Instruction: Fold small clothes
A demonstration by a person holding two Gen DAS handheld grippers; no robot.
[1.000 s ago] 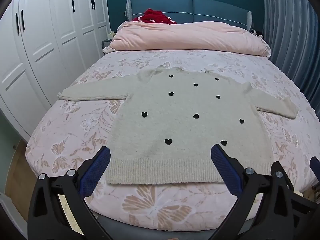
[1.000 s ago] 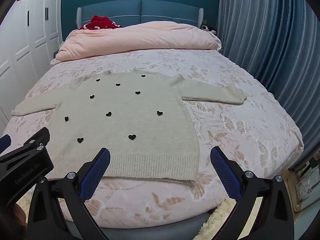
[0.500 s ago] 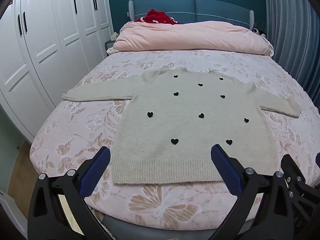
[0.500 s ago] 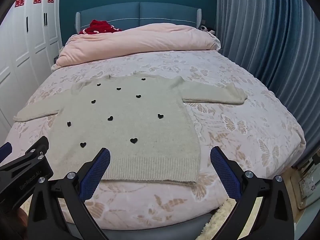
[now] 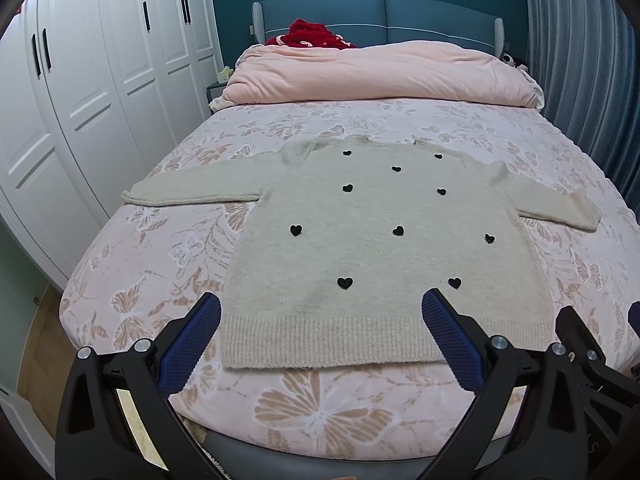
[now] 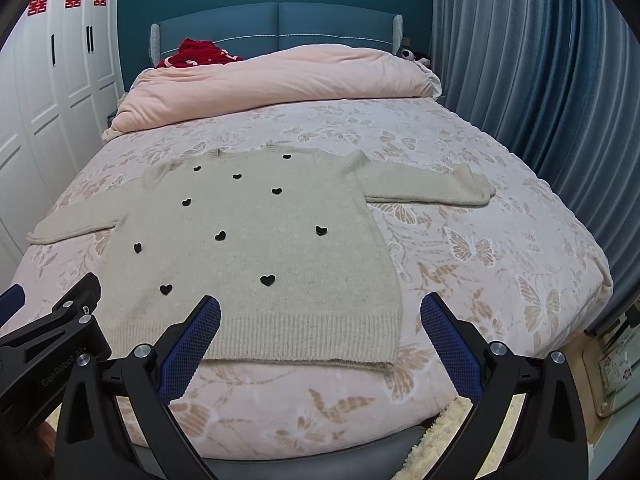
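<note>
A small cream knit sweater (image 5: 372, 240) with several black hearts lies flat on the bed, sleeves spread out to both sides, ribbed hem toward me. It also shows in the right wrist view (image 6: 256, 248). My left gripper (image 5: 320, 340) is open and empty, hovering above the hem near the bed's foot. My right gripper (image 6: 320, 340) is open and empty, above the hem's right corner. The left gripper's body (image 6: 52, 344) shows at the left of the right wrist view.
The bed (image 5: 160, 280) has a pink butterfly-print cover. A rolled pink duvet (image 5: 380, 72) and a red garment (image 5: 316, 34) lie at the headboard. White wardrobes (image 5: 80, 100) stand left, blue curtains (image 6: 540, 80) right. A small fluffy rug (image 6: 436, 436) lies below.
Both grippers have drawn back a little from the bed and shifted slightly; the sweater sits a bit farther away and more centred. Both stay open. The sweater has not moved.
</note>
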